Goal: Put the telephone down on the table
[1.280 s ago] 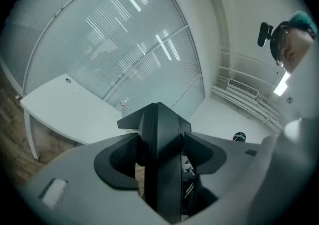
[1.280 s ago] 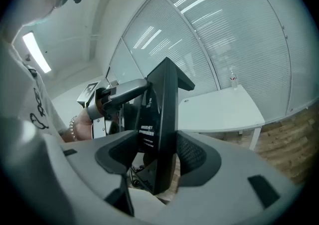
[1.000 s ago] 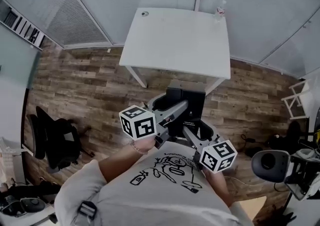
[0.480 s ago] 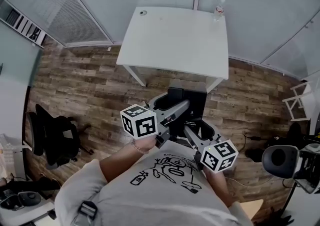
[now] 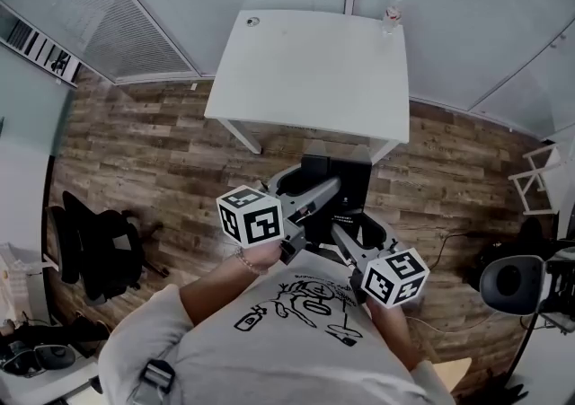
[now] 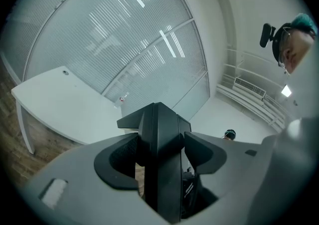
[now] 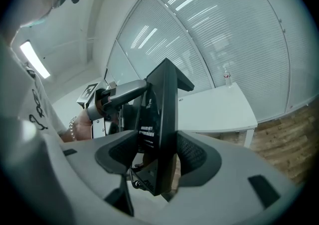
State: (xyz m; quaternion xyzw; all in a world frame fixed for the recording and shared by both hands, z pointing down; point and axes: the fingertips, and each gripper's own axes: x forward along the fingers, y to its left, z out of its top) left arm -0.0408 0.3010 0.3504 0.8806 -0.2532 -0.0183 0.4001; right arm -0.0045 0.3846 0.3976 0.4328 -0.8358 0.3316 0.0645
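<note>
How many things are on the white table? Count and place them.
2: a small round object at the table's far-left corner, a bottle at its far-right corner. None seems hidden.

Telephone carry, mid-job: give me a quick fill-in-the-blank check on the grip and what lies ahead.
The left claw and the right claw are both shut on the black ____. It hangs above the wooden ____, not yet on the white table. On the table's far corner stands a small clear ____.
Missing words: telephone; floor; bottle.
</note>
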